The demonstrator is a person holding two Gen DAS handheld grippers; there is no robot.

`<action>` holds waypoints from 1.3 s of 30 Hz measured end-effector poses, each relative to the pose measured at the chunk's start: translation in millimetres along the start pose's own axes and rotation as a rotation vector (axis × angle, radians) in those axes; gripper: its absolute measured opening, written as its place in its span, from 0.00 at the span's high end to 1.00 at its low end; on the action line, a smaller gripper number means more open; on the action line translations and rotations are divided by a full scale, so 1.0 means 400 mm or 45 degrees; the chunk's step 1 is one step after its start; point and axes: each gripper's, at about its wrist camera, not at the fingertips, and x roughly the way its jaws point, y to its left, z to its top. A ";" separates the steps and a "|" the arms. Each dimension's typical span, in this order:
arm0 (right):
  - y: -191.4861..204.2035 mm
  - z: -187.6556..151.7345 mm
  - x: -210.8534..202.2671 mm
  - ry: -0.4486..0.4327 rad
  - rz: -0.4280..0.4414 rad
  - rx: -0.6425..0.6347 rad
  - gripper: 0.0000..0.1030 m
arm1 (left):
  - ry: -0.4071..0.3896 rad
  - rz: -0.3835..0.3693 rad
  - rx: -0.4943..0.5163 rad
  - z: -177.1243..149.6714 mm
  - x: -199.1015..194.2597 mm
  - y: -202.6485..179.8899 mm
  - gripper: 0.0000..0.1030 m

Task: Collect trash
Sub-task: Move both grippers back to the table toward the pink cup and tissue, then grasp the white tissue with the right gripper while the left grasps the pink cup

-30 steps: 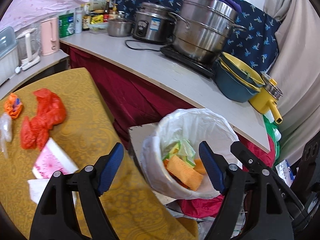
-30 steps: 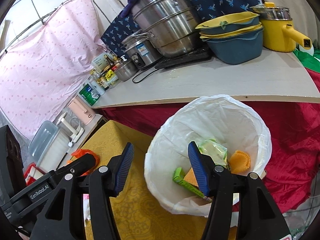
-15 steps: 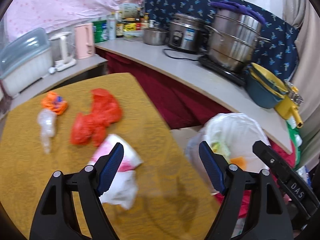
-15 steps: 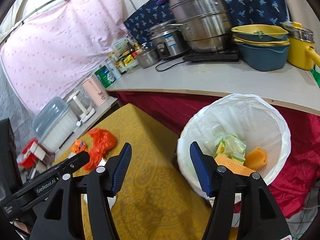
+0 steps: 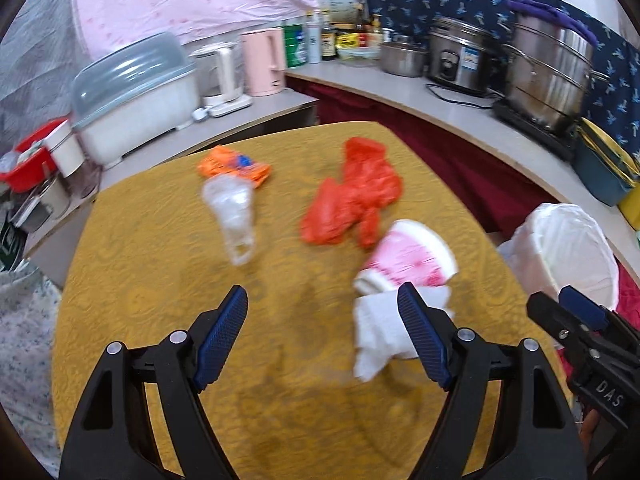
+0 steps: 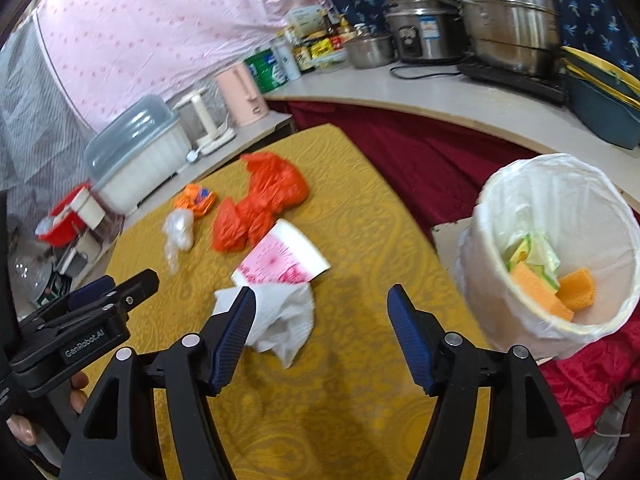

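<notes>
Five trash pieces on the table: one red bag (image 6: 260, 204), one orange wrapper (image 6: 196, 198), one clear bag (image 6: 178, 230), one pink-printed paper (image 6: 284, 260), one white tissue (image 6: 280, 316)

1. Home kitchen, cramped, improvised fittings.
2. Long grey counter (image 5: 400, 92) carries a rice cooker (image 5: 460, 56), a large stacked steel steamer pot (image 5: 548, 76) on an induction hob (image 5: 536, 128), a steel bowl (image 5: 402, 58).
3. Sauce bottles and condiment jars (image 6: 316, 46) grouped at the back.
4. Pink electric kettle (image 5: 265, 61) and covered dish rack (image 5: 136, 92) on a lower side shelf.
5. Pink dotted cloth (image 6: 160, 32) and blue printed cloth (image 5: 440, 0) hung as wall covering.
6. Lined waste bin (image 6: 560, 184) beside a table (image 5: 160, 280) under yellow cloth.
</notes>
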 end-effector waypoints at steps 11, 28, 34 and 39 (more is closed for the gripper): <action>0.126 -0.054 0.158 0.148 -0.049 -0.051 0.24 | 0.027 0.072 -0.082 -0.038 0.011 0.134 0.29; 0.147 -0.088 0.271 0.208 -0.156 -0.065 0.45 | 0.085 0.028 -0.120 -0.067 0.060 0.165 0.29; 0.096 -0.099 0.241 0.201 -0.151 -0.064 0.80 | 0.108 -0.026 -0.097 -0.067 0.077 0.117 0.28; 0.054 -0.110 0.209 0.212 -0.109 -0.056 0.89 | 0.120 -0.083 -0.081 -0.061 0.087 0.064 0.22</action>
